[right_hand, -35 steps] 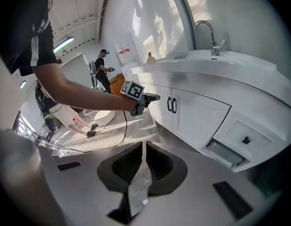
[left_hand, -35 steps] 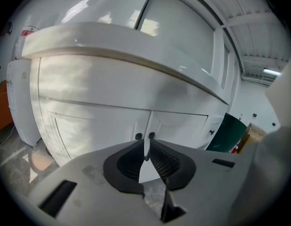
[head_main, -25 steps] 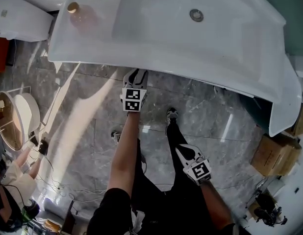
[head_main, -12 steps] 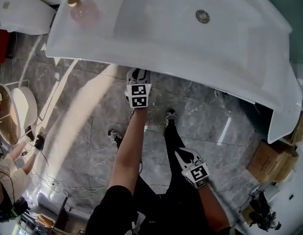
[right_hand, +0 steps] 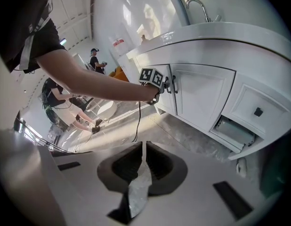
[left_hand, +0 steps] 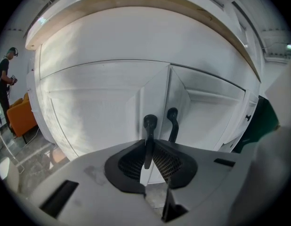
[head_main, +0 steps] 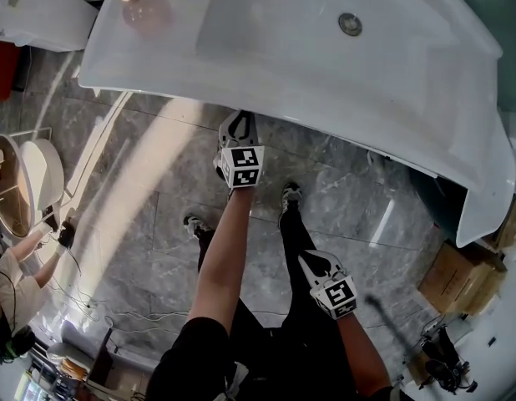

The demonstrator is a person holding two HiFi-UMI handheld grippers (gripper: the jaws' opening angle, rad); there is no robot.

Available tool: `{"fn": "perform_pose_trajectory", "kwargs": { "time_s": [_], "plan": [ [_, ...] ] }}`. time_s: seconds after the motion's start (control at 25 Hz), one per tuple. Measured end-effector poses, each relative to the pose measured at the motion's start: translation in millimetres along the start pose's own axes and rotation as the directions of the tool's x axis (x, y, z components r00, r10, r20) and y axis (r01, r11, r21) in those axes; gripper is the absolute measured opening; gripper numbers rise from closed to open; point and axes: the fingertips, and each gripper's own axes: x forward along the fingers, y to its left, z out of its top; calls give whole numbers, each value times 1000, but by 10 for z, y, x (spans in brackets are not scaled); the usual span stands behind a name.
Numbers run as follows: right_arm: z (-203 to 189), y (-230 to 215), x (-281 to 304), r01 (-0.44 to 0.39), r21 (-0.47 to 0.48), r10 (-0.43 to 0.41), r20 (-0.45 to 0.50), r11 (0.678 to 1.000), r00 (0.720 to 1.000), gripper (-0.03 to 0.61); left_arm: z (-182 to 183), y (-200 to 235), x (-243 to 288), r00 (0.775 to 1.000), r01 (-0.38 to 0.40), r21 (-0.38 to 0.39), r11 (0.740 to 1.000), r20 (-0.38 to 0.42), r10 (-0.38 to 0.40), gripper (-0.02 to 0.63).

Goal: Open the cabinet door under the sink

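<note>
The white cabinet under the sink point(head_main: 325, 57) has two doors, each with a black handle. In the left gripper view the left handle point(left_hand: 149, 126) stands upright between my left gripper's point(left_hand: 149, 149) jaws. They are closing and the pads touch it on both sides. The right handle point(left_hand: 172, 121) is free beside it. From the head view, my left gripper point(head_main: 236, 125) reaches under the sink's front rim. My right gripper point(head_main: 315, 263) hangs lower, over the floor, shut with nothing in it point(right_hand: 141, 166). The right gripper view shows the left gripper point(right_hand: 157, 86) at the handles.
A pink bottle point(head_main: 145, 11) stands on the sink's left corner. My legs and shoes point(head_main: 290, 195) are on the grey marble floor. Cardboard boxes point(head_main: 462, 278) sit at the right, a round white stand point(head_main: 41, 182) at the left. Another person point(left_hand: 4, 79) stands by an orange seat point(left_hand: 20, 119).
My left gripper has shifted a little right and tilted under the sink rim. The right gripper has stayed almost in place.
</note>
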Motion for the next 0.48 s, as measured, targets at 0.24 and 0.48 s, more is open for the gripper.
{"fn": "perform_pose_trajectory", "kwargs": {
  "time_s": [0.24, 0.48],
  "plan": [
    [-29, 145, 74, -36, -17, 35, -18, 999, 999, 81, -183, 55, -272, 1000, -17, -2, 1000, 11, 17, 52],
    [-25, 223, 126, -58, -38, 57, -25, 998, 998, 81, -284, 99, -419, 1000, -19, -11, 1000, 4, 19, 52]
  ]
}}
